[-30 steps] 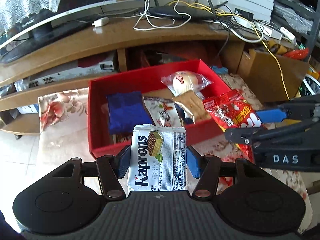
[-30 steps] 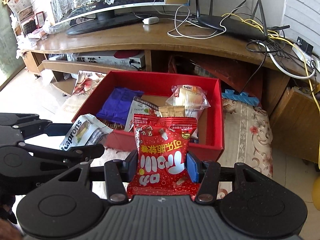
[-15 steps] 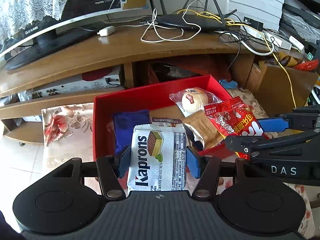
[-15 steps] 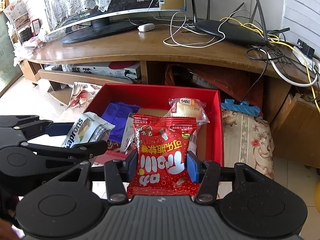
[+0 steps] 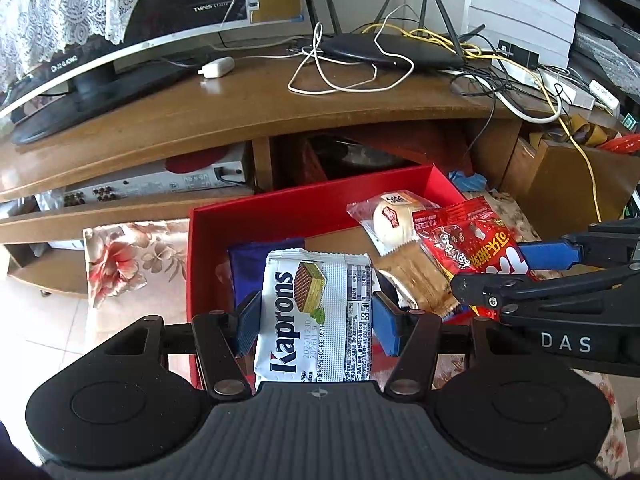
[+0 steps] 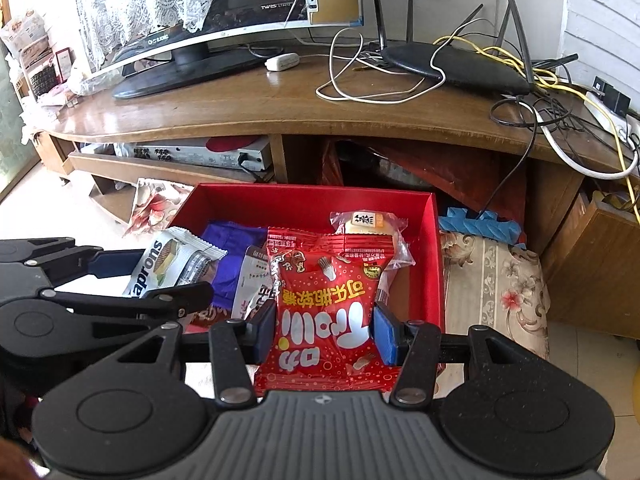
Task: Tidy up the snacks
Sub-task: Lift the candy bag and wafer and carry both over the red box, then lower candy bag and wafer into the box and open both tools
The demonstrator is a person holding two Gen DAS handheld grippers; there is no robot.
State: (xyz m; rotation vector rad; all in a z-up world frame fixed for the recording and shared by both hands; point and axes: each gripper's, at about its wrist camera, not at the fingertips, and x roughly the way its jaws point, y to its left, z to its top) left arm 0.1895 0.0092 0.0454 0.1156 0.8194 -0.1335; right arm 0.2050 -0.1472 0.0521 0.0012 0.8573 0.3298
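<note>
My left gripper (image 5: 316,322) is shut on a white Kaprons wafer packet (image 5: 316,316), held over the near left part of the red box (image 5: 256,216). My right gripper (image 6: 325,334) is shut on a red candy bag (image 6: 326,300), held above the box's (image 6: 312,200) near wall. Inside the box lie a blue packet (image 6: 236,256), a clear-wrapped bun (image 5: 390,220), a tan cracker pack (image 5: 416,276) and a white snack packet (image 6: 254,280). Each gripper shows at the edge of the other's view, with the wafer packet (image 6: 168,264) and the candy bag (image 5: 468,244) in their blue pads.
The box rests on a floral cloth (image 6: 496,288) over a low surface. Behind stands a wooden TV stand (image 6: 280,108) with a monitor (image 6: 192,20), a router (image 6: 452,64) and tangled cables. A cardboard box (image 5: 560,184) sits at the right; tiled floor lies at the left.
Both grippers have moved forward over the red box with their packets still held. The box now sits lower and closer under them in both views.
</note>
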